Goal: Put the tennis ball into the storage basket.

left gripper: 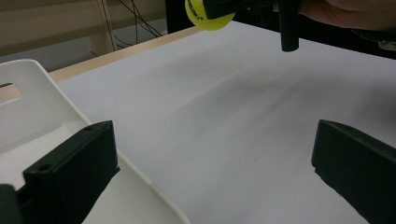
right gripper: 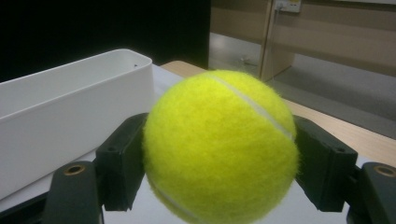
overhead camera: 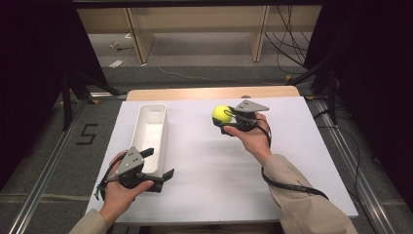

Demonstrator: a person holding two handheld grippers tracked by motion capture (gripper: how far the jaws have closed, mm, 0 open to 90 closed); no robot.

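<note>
Above the table [overhead camera: 292, 170] | tennis ball [right gripper: 219, 147] is being pinched by right gripper [overhead camera: 225, 120] | should be carried level over white bin [overhead camera: 151, 129] | left gripper [overhead camera: 158, 165] is being held spread.

A white sheet [overhead camera: 209, 161] covers the wooden table [overhead camera: 195, 92]. Beyond the table's far edge stands pale wooden shelving [overhead camera: 195, 29], with black cables [overhead camera: 287, 44] trailing over the grey floor. A black numeral 5 [overhead camera: 87, 134] marks the floor at left.

Light: dim room, white tabletop [overhead camera: 204, 161] evenly lit from above
Surroundings: near black at both sides
Shadows: soft smudges on the tabletop
Focus: close jaws blurred, tennis ball [right gripper: 219, 144] fuzzy
</note>
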